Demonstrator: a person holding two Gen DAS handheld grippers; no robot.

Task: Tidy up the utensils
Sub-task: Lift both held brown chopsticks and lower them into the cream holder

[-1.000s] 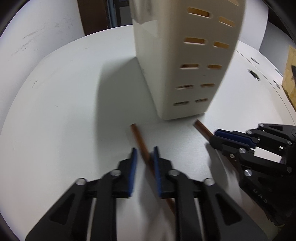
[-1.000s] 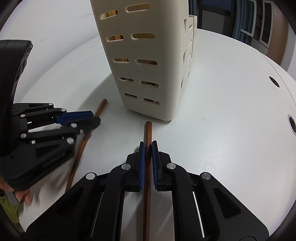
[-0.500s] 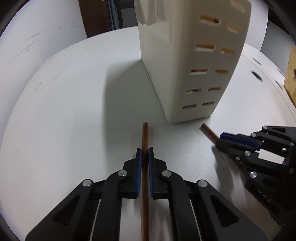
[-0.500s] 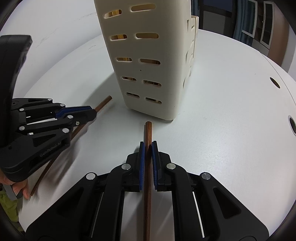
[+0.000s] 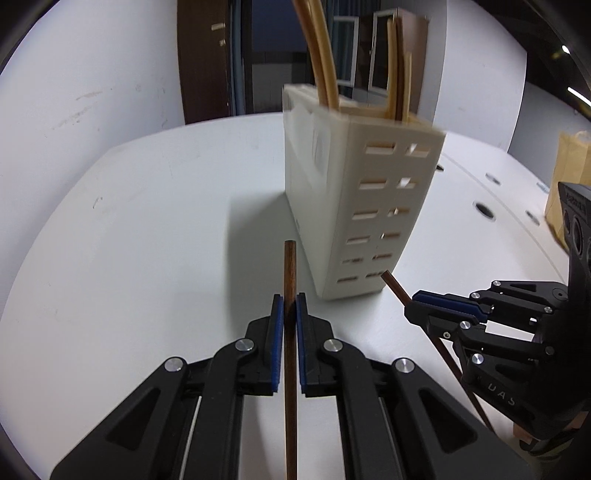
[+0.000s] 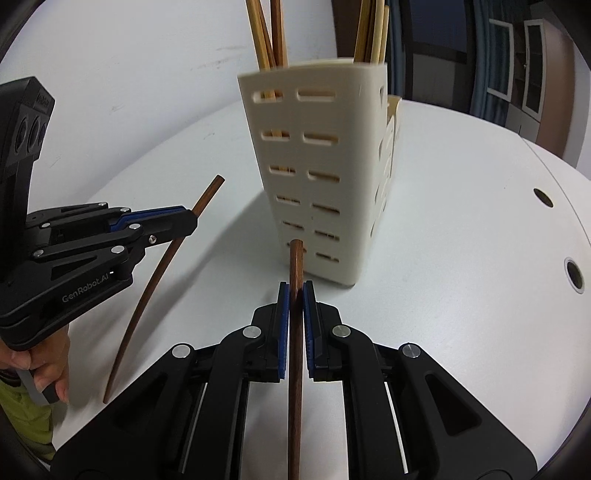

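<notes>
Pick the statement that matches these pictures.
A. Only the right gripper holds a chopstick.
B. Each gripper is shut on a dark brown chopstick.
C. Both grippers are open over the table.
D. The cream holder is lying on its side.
B: the left gripper has its jaws closed on one dark chopstick, the right gripper on another chopstick, and the cream holder stands upright.

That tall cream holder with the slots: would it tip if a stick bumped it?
Possibly. The holder stands tall on a narrow base, so a push near its rim might topple it. The chopsticks inside rise well above the rim, probably adding leverage.
</notes>
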